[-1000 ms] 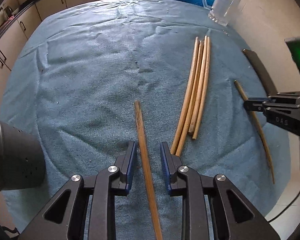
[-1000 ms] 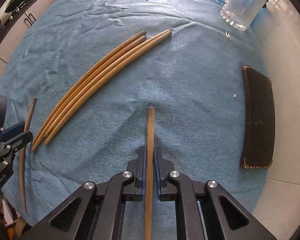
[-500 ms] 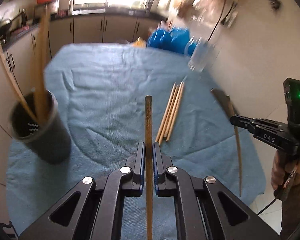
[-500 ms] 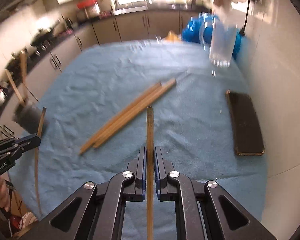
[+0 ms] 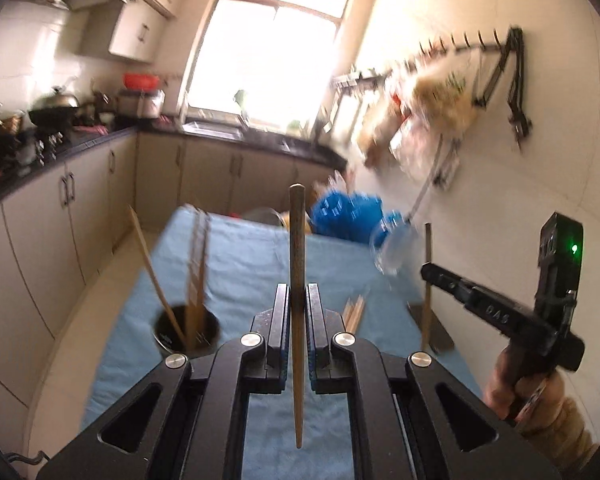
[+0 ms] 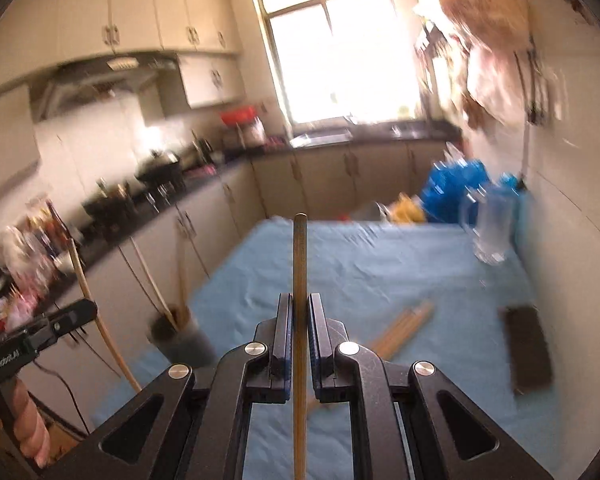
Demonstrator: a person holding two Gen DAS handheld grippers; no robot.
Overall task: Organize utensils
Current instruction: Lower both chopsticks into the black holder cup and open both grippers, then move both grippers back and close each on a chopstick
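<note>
My left gripper (image 5: 298, 300) is shut on a dark wooden chopstick (image 5: 297, 240) and holds it upright, high above the blue cloth. My right gripper (image 6: 299, 308) is shut on a lighter wooden chopstick (image 6: 299, 256), also lifted and upright; it shows in the left wrist view too (image 5: 427, 272). A black cup (image 5: 188, 330) with several chopsticks standing in it sits at the table's left edge, also seen in the right wrist view (image 6: 178, 338). A bundle of several chopsticks (image 6: 404, 326) lies on the cloth.
A glass mug (image 6: 490, 228) stands at the far right of the table (image 6: 380, 264) beside blue bags (image 6: 454, 184). A black flat case (image 6: 526, 348) lies near the right edge by the wall. Kitchen cabinets (image 5: 40, 232) run along the left.
Both grippers have risen and tilted up from the cloth, each carrying its chopstick. The left gripper closed on its chopstick a second ago. The views now face the kitchen window.
</note>
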